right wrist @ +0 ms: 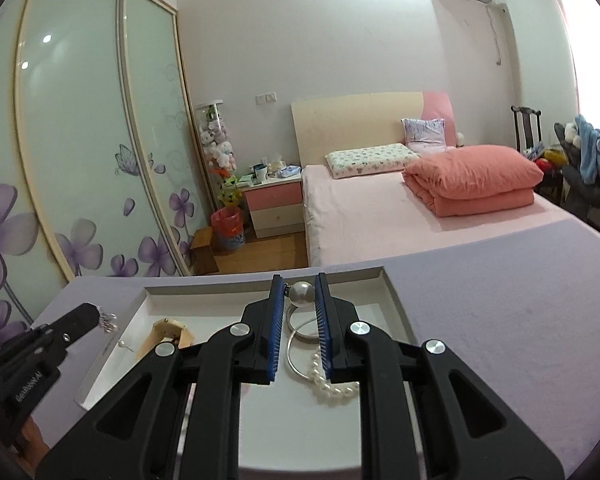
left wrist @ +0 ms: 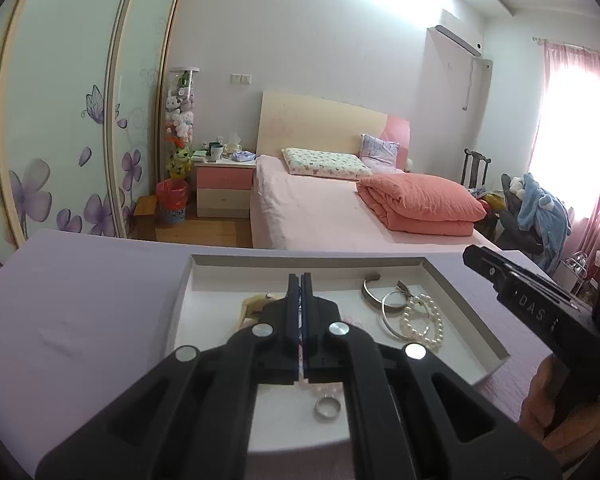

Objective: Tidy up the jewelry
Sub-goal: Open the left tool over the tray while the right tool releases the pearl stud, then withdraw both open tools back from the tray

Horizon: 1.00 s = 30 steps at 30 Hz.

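A white tray [left wrist: 260,258] sits on the lilac table. In it lie an open silver cuff [left wrist: 370,290], a silver bangle [left wrist: 383,310], a pearl bracelet [left wrist: 408,326], a silver ring [left wrist: 327,406] and a beige piece [left wrist: 252,306]. My left gripper [left wrist: 300,276] hangs over the tray with its jaws together. In the right wrist view it [right wrist: 100,314] pinches a small sparkly beaded piece [right wrist: 108,322] at its tip. My right gripper [right wrist: 299,278] is shut on a large pearl ball [right wrist: 302,294] with a small metal clasp, above the bangle [right wrist: 290,356] and pearl bracelet [right wrist: 332,390].
A pearl-headed pin [right wrist: 121,344] lies by the beige piece [right wrist: 168,334]. A hand [left wrist: 548,400] holds the right gripper [left wrist: 470,254]. Beyond the table are a pink bed [left wrist: 320,208], a nightstand [left wrist: 224,188] and flowered wardrobe doors [left wrist: 60,120].
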Available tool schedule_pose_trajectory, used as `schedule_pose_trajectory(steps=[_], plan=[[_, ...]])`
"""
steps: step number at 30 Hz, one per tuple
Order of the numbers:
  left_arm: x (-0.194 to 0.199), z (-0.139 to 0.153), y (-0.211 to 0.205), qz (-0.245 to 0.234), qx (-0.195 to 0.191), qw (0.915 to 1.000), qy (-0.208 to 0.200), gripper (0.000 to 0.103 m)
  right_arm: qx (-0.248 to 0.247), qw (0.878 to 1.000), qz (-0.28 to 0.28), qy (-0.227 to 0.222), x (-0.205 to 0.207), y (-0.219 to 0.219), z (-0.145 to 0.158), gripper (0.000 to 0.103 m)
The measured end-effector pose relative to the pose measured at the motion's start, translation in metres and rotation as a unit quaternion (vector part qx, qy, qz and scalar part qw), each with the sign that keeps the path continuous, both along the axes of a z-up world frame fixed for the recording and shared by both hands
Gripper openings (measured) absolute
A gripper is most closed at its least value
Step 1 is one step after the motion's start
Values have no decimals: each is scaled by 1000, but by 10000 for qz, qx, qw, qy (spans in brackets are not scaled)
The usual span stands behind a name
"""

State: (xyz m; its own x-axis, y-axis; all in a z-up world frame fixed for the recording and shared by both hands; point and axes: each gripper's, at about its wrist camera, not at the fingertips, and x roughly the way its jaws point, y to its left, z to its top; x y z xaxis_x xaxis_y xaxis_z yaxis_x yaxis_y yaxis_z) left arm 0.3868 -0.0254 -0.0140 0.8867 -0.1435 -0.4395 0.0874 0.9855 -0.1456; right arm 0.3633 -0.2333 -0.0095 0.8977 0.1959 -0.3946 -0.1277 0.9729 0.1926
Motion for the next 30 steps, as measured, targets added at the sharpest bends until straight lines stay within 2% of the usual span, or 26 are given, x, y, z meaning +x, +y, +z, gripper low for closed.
schedule_pose_trajectory(steps=[3, 14, 16, 17, 18, 27, 30], plan=[[9, -12, 1, -11, -105, 9999, 67, 2, -152, 9998, 69, 75, 1, 2, -10, 17], [20, -32, -1, -15, 14, 9996, 274, 3, -303, 9990, 140, 281, 10, 12, -18, 18], [19, -32, 0, -9, -32, 9997, 245, 9, -224, 9991, 140, 335, 11, 10, -19, 32], [19, -32, 1, -2, -40, 9997, 242, 12, -187, 9992, 113, 323, 12, 8, -18, 46], [18, -32, 1, 0, -60, 9997, 240, 16, -163, 9994, 83, 281, 11, 7, -17, 50], [14, -29, 0, 76, -27, 9999, 143, 42, -189, 9997, -61, 150, 9, 3, -16, 60], [13, -29, 0, 114, -45, 9999, 120, 54, -206, 9996, -133, 116, 9, 1, -15, 70]])
